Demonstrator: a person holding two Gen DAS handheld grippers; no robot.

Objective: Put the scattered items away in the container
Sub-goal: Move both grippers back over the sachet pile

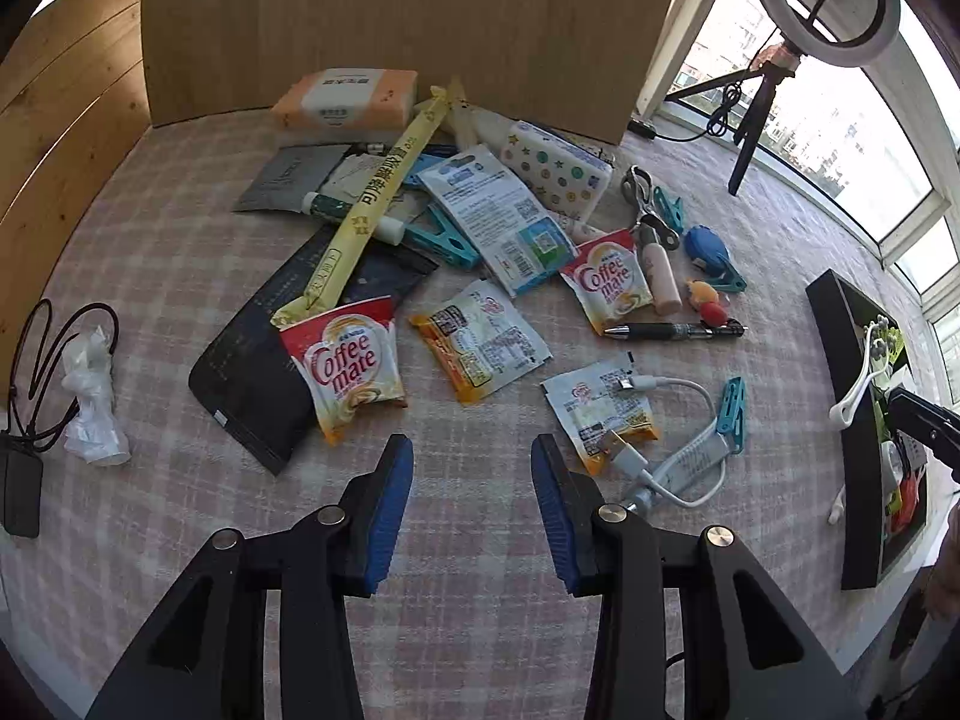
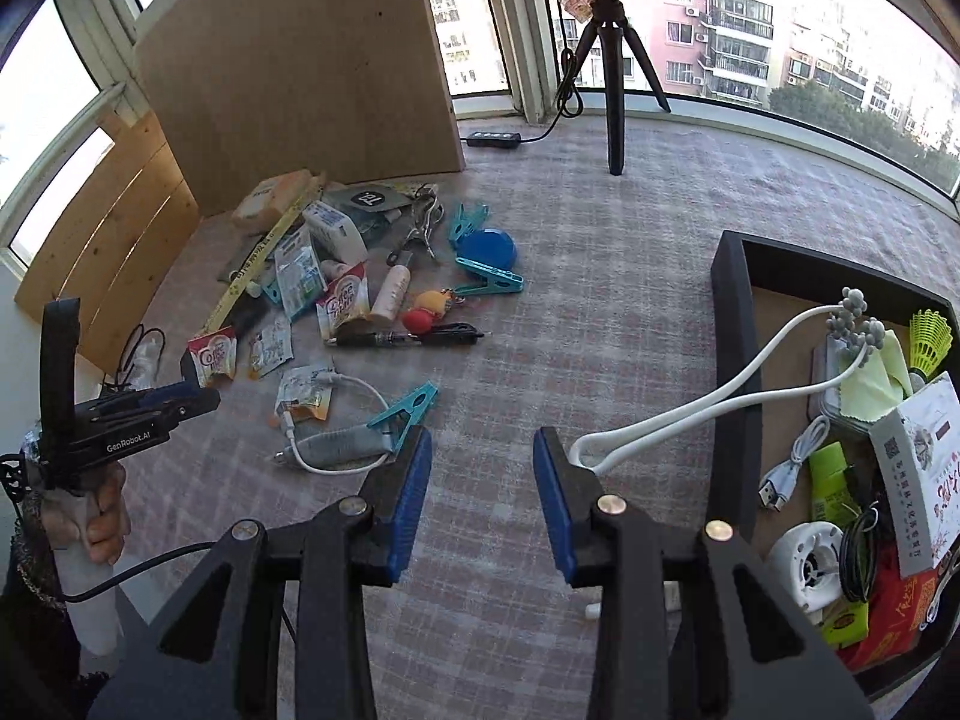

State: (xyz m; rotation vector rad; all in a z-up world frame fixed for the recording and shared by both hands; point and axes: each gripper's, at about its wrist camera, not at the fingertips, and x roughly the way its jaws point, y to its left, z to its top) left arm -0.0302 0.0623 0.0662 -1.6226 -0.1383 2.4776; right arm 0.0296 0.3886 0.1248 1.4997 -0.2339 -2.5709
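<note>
Over the cloth (image 1: pixel 180 192), both grippers, left (image 1: pixel 473 504) and right (image 2: pixel 483 504), hang spread and empty. Clutter (image 1: pixel 474 252) lies well apart from box (image 2: pixel 729 360). Risk: 1 grab snagging cable (image 1: pixel 678 432) with clip (image 1: pixel 733 414).

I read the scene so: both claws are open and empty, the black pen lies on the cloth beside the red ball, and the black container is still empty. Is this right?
Not quite. The black container is not empty: the right wrist view shows a shuttlecock, a white cable and boxes inside it. The rest holds: left claw and right claw are open and empty, and the black pen lies beside the red ball.
</note>
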